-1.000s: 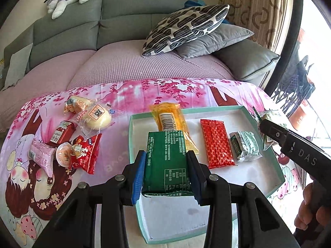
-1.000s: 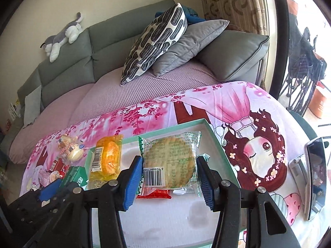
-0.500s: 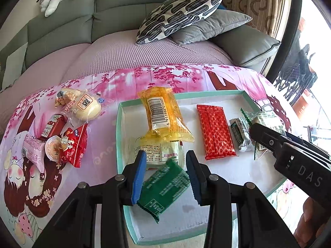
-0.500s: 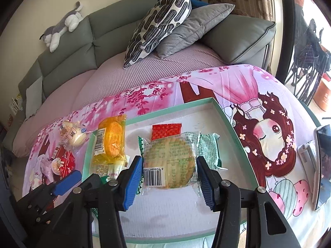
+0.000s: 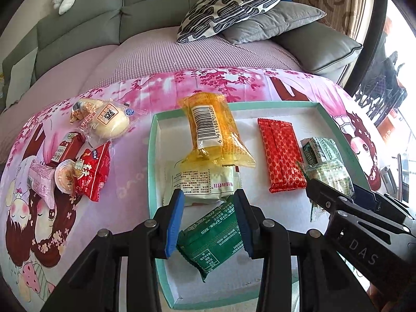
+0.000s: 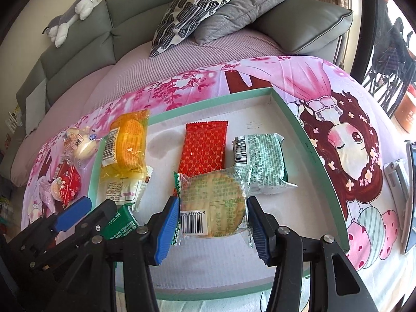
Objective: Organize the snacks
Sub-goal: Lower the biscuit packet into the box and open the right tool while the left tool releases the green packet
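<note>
Two cameras ride my grippers, both tilted steeply down at the tray from close above.

My left view looks along my left gripper (image 5: 209,219) over the tray's (image 5: 153,140) left half, facing the sofa (image 5: 85,23); my right view looks along my right gripper (image 6: 213,225) over its right half, the same way. Both share the tray, the red packet (image 5: 282,156) (image 6: 204,148), the yellow packet (image 5: 213,127) (image 6: 127,140) and the sofa; each catches the other gripper at its edge.

My pads (image 5: 173,223) are matt blue rubber-like plastic on black plastic arms with metal rivets. The green packet (image 5: 213,239) and red packet (image 5: 282,153) are glossy film. The tray (image 5: 153,156) looks like matt card; the tablecloth (image 5: 124,182) is printed fabric.
</note>
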Demonstrator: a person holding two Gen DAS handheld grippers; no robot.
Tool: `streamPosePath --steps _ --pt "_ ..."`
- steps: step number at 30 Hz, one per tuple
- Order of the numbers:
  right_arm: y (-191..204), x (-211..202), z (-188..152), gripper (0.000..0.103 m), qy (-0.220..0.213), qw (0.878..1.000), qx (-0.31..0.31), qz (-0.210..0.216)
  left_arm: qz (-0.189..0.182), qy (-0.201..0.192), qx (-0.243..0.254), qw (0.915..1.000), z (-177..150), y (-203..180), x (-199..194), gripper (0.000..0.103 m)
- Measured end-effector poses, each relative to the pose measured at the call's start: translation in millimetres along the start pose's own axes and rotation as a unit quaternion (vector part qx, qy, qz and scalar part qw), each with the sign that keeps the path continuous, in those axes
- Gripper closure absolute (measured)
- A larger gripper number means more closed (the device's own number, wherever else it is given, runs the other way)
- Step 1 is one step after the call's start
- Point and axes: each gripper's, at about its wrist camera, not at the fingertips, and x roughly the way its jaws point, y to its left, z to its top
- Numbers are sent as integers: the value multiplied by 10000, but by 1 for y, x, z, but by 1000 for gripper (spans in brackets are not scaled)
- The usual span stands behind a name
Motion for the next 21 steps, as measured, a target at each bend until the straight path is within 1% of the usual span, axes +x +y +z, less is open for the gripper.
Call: streamPosePath --steps 7,10,12,16,18,20,21 --pt "3 13 -2 47 214 9997 -96 -109 121 53 -115 9998 -1 8 3 62" --pt "4 18 -3 45 343 9993 -80 -105 164 84 -160 9997 -1 11 5 59" --pt "3 19 -3 45 367 9993 -46 -95 191 101 -175 9996 -1 12 6 53" --pt "0 19 -2 40 387 9991 -7 -145 207 123 -221 9995 -1 13 6 48" --pt "-1 21 -2 36 409 9990 25 -183 208 136 -239 9994 -1 14 6 41" --pt "-3 20 -1 33 410 9989 74 -211 208 146 -256 9993 -1 14 7 39" --pt "-4 20 -1 29 406 9989 95 -226 211 152 -265 9993 -1 14 7 37"
